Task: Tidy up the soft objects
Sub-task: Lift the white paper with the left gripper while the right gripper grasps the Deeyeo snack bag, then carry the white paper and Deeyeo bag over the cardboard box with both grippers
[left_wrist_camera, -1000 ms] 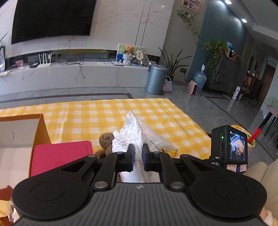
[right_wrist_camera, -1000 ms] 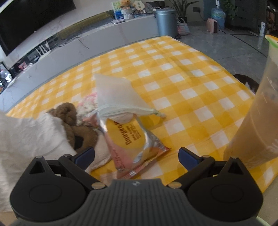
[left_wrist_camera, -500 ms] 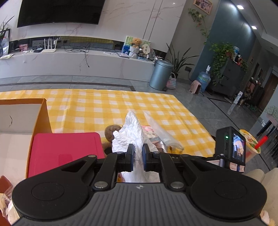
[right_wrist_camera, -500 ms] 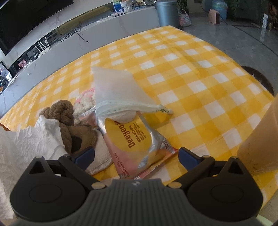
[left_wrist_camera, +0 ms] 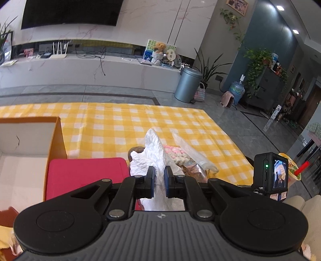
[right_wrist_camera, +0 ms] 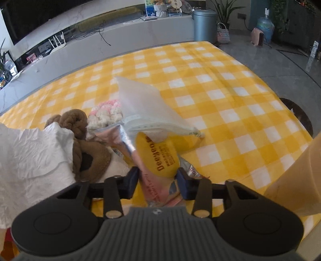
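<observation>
Here, left tongs (left_wrist_camera: 159, 183) clamped on white tissue (left_wrist_camera: 155, 149) — right tongs (right_wrist_camera: 158, 183) just closed on snack packet (right_wrist_camera: 158, 160) — brown plush (right_wrist_camera: 80, 138) alongside.

A crumpled white paper towel (left_wrist_camera: 155, 152) stands upright, pinched at its base. Beside it on the yellow checked table (right_wrist_camera: 220, 84) lie a brown plush toy (right_wrist_camera: 84, 148), a pink-and-white knitted piece (right_wrist_camera: 106, 114), a frosted zip bag (right_wrist_camera: 144, 104) and a pink-and-yellow snack packet (right_wrist_camera: 158, 160).

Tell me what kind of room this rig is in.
Most likely a home living room: a large wall-mounted TV over a long low media console, houseplants and a water jug by a dark cabinet. The work surface is a table under a yellow checked cloth.
</observation>
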Available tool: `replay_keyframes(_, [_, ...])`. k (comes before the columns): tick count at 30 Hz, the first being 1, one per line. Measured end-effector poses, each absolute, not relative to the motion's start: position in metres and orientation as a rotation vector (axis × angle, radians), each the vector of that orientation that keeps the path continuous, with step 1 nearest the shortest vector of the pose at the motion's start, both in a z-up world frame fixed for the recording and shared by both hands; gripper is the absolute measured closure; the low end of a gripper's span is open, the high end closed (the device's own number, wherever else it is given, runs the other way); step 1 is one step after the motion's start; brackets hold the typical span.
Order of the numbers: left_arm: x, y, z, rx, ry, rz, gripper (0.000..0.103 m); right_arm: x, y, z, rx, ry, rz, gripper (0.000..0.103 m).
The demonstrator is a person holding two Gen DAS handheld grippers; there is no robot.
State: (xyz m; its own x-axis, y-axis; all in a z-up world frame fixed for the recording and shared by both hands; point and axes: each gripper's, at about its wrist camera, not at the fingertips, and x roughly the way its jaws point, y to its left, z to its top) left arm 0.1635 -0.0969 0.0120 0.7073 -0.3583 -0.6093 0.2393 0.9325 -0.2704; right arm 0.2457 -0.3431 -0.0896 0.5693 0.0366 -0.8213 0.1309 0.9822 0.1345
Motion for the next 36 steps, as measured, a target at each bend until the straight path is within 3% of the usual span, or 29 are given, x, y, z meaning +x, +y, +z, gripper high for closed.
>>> replay_keyframes(4, [0.157, -0.099, 0.022, -0.16, 0.694, -0.342, 0.092, 0.24, -0.347, -0.085, 0.225, 0.948, -0.042, 0.079])
replay_keyframes(6, [0.156, -0.1, 0.025, -0.152, 0.687, -0.342, 0.092, 0.24, -0.35, -0.087, 0.242, 0.962, -0.048, 0.066])
replay_keyframes(8, [0.155, -0.1, 0.027, -0.148, 0.682, -0.342, 0.092, 0.241, -0.353, -0.09, 0.246, 0.975, -0.072, 0.026])
replay_keyframes(10, [0.156, -0.101, 0.028, -0.145, 0.685, -0.34, 0.092, 0.242, -0.358, -0.09, 0.242, 0.941, -0.037, 0.009])
replay_keyframes(16, [0.168, -0.109, 0.025, -0.104, 0.71, -0.355, 0.092, 0.262, -0.367, -0.103, 0.231, 0.966, -0.031, 0.004])
replay_keyframes(24, [0.194, -0.124, 0.002, -0.05, 0.762, -0.371, 0.092, 0.275, -0.353, -0.122, 0.122, 0.941, 0.081, 0.003])
replay_keyframes(25, [0.195, -0.127, -0.001, -0.038, 0.766, -0.368, 0.092, 0.275, -0.351, -0.123, 0.106, 0.939, 0.085, 0.007])
replay_keyframes(28, [0.197, -0.132, -0.007, -0.009, 0.77, -0.36, 0.092, 0.273, -0.348, -0.118, 0.077, 0.905, 0.094, 0.04])
replay_keyframes(36, [0.194, -0.127, -0.006, 0.0, 0.768, -0.317, 0.092, 0.266, -0.351, -0.107, 0.126, 0.934, 0.097, 0.055])
